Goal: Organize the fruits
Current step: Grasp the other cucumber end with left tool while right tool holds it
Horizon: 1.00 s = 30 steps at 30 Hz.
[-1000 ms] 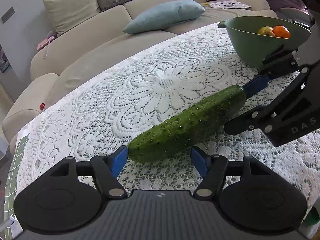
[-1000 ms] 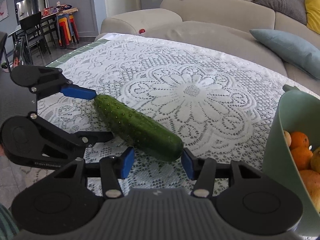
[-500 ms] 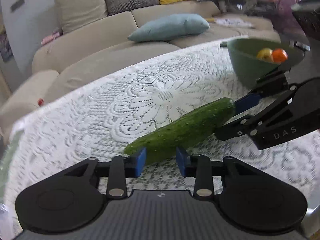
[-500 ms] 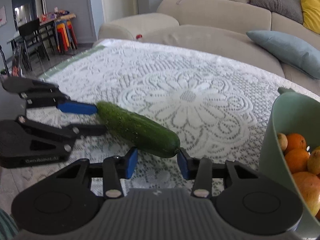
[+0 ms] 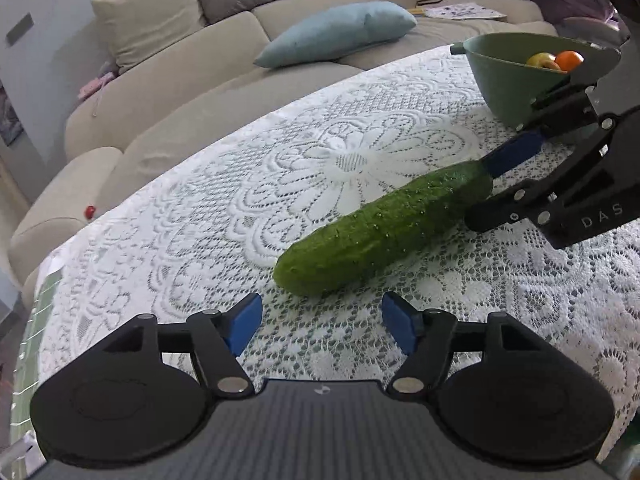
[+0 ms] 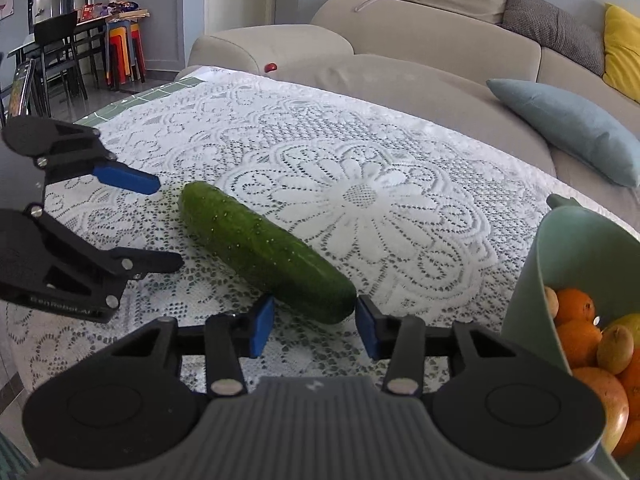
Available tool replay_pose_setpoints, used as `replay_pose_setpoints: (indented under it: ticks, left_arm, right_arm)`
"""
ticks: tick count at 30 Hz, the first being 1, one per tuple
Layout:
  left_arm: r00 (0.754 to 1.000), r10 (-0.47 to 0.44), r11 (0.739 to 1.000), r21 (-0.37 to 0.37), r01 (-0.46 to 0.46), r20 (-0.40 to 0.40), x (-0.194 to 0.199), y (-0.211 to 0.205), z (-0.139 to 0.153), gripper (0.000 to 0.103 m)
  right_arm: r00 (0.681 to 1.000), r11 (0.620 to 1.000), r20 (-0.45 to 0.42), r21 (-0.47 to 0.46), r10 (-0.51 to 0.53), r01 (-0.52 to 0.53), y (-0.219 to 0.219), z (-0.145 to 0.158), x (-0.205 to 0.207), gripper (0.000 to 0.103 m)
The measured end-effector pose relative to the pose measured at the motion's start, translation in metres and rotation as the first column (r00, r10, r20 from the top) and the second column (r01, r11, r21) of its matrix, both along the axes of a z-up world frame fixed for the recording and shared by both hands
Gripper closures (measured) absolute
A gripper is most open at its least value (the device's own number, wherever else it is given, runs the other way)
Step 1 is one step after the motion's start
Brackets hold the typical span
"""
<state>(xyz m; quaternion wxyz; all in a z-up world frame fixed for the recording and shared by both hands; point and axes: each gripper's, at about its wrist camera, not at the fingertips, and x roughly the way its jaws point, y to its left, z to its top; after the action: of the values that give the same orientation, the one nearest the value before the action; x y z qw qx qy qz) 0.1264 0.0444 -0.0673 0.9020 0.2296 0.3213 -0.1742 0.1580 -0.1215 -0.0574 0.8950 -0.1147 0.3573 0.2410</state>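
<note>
Green cucumber (image 5: 386,232) flat on lace tablecloth (image 5: 200,232) | left gripper (image 5: 320,322) just sprung wide, clear of it | right gripper (image 6: 314,326) narrow, pinching its end

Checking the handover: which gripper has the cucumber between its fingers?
The right gripper: its fingers, just closing, clamp one end of the cucumber. The left gripper has just opened its fingers, which stand clear of the other end.
</note>
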Motion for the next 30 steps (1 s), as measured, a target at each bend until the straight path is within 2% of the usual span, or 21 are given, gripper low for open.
replay_pose_setpoints:
  ticks: [5, 8, 13, 16, 21, 24, 30]
  left_arm:
    - [0.998, -0.041, 0.997, -0.065, 0.037, -0.051, 0.014, 0.001, 0.003, 0.021]
    - [0.996, -0.069, 0.997, -0.043, 0.067, -0.048, 0.016, -0.005, 0.001, 0.019]
    - [0.995, -0.069, 0.996, -0.062, 0.065, -0.068, 0.026, 0.000, 0.000, 0.017]
    - [0.994, -0.069, 0.993, -0.104, 0.060, -0.089, 0.032, 0.006, 0.000, 0.013]
    - [0.990, -0.068, 0.983, -0.179, 0.046, -0.123, 0.042, 0.013, -0.002, 0.012]
    - [0.987, -0.058, 0.974, -0.226, 0.023, -0.149, 0.047, 0.015, -0.004, 0.014]
    - [0.990, -0.019, 0.972, -0.235, -0.015, -0.143, 0.047, 0.016, -0.002, 0.022]
  right_arm:
    - [1.000, 1.000, 0.002, 0.011, 0.011, -0.011, -0.003, 0.002, 0.001, 0.060]
    - [1.000, 1.000, -0.001, 0.011, 0.016, -0.016, -0.003, 0.002, 0.003, 0.060]
    - [1.000, 1.000, -0.011, 0.015, 0.018, -0.018, -0.004, -0.001, 0.008, 0.060]
    - [1.000, 1.000, -0.014, 0.023, 0.017, -0.017, -0.004, -0.001, 0.009, 0.059]
    - [1.000, 0.999, -0.015, 0.025, 0.021, -0.021, -0.003, -0.001, 0.011, 0.058]
    - [1.000, 1.000, -0.016, 0.018, 0.016, -0.015, -0.001, -0.003, 0.013, 0.057]
    - [1.000, 1.000, -0.013, 0.026, 0.003, -0.003, -0.002, -0.002, 0.014, 0.058]
